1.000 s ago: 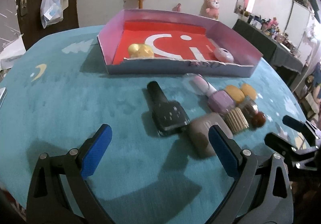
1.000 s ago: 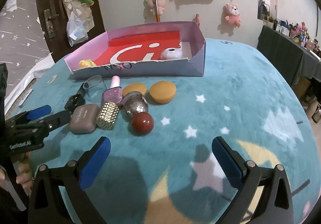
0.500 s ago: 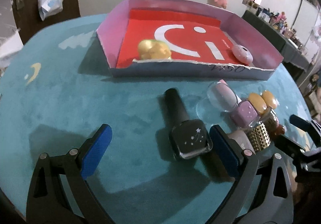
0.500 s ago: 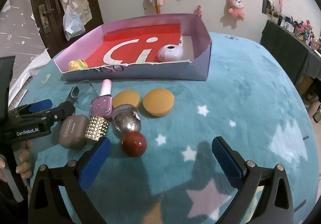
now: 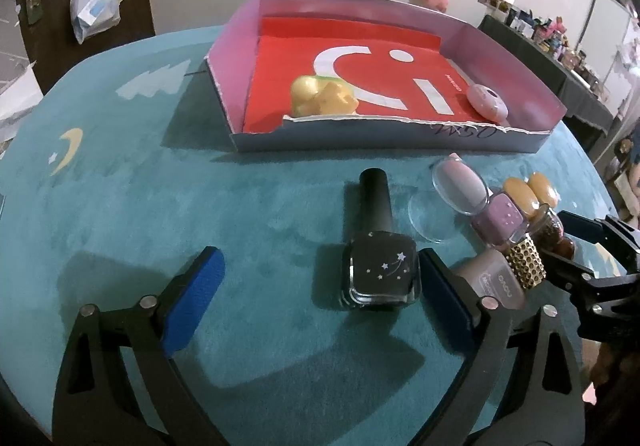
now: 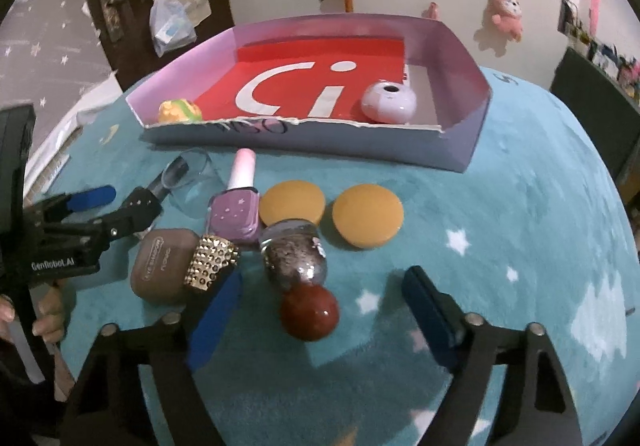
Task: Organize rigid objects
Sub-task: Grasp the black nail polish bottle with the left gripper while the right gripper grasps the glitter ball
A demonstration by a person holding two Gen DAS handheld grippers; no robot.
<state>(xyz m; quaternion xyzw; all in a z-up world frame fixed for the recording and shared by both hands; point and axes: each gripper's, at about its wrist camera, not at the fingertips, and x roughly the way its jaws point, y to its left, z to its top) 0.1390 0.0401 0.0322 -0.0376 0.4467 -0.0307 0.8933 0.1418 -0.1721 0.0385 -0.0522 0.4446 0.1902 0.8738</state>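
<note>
Left wrist: fingers (image 5: 444,294) spread wide, one touching the black bottle (image 5: 380,266).

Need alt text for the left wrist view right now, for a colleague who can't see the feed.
The open left tool straddles a black square nail polish bottle with star print lying on the teal rug, its right pad beside the bottle. Behind sits a pink-walled cardboard tray with red floor, holding a yellow toy.

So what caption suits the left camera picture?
Open left gripper closing in on a black nail-polish bottle lying before the tray.
</note>
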